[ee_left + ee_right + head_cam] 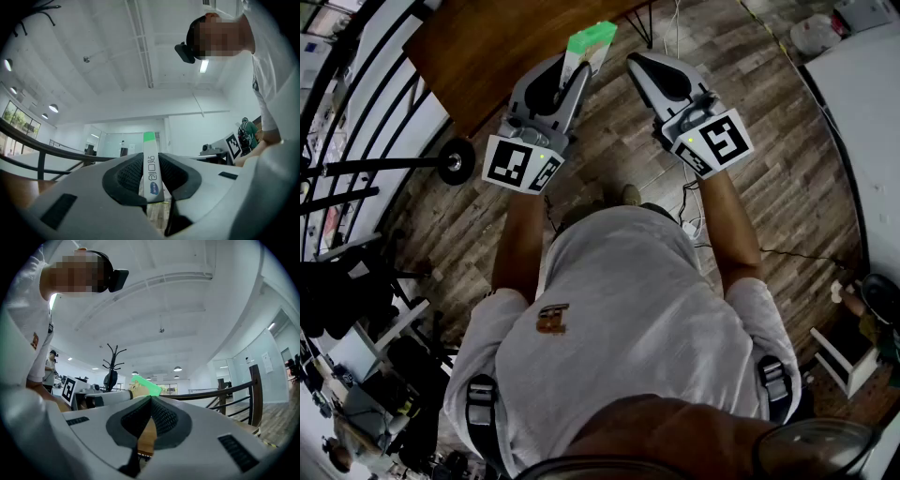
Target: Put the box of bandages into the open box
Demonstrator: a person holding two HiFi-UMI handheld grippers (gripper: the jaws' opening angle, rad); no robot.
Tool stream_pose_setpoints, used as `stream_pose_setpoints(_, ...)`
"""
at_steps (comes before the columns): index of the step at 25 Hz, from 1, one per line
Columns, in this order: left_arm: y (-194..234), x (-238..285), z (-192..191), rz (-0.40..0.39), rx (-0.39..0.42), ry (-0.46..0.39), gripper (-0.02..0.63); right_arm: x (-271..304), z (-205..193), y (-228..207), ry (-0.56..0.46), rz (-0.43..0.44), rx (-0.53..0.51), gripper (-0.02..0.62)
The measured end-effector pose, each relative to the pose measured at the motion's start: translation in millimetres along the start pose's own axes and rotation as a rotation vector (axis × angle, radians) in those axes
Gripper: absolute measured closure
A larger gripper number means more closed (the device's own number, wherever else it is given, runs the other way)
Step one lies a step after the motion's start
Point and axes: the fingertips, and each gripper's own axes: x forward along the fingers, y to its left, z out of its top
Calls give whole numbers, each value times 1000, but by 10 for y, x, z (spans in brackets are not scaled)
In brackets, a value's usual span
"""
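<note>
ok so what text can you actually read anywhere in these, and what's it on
"创口贴": printed along the narrow edge of the box of bandages, which is clamped in the left gripper.
Blue oval logo just below it: too small to read.
Shirt emblem: too blurred to read.
Marker cubes: black-and-white patterns only, no words.

Brown wooden table (487, 52), plank floor (769, 122), black railing (255, 392), coat rack (114, 363)
</note>
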Motion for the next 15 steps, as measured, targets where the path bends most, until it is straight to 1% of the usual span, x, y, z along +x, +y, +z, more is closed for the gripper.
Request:
stream_pose_setpoints(6, 197, -47, -3, -4, -9, -9, 495, 209, -43, 32, 1, 1, 13, 563)
stream_pose_setpoints(10, 289, -67, 3, -10, -16, -19, 497, 296, -54, 7, -2, -15, 18, 563)
stream_pose_setpoints(15, 545, -70, -12, -27, -24, -27, 495, 550, -92, -26, 4, -39, 12, 563)
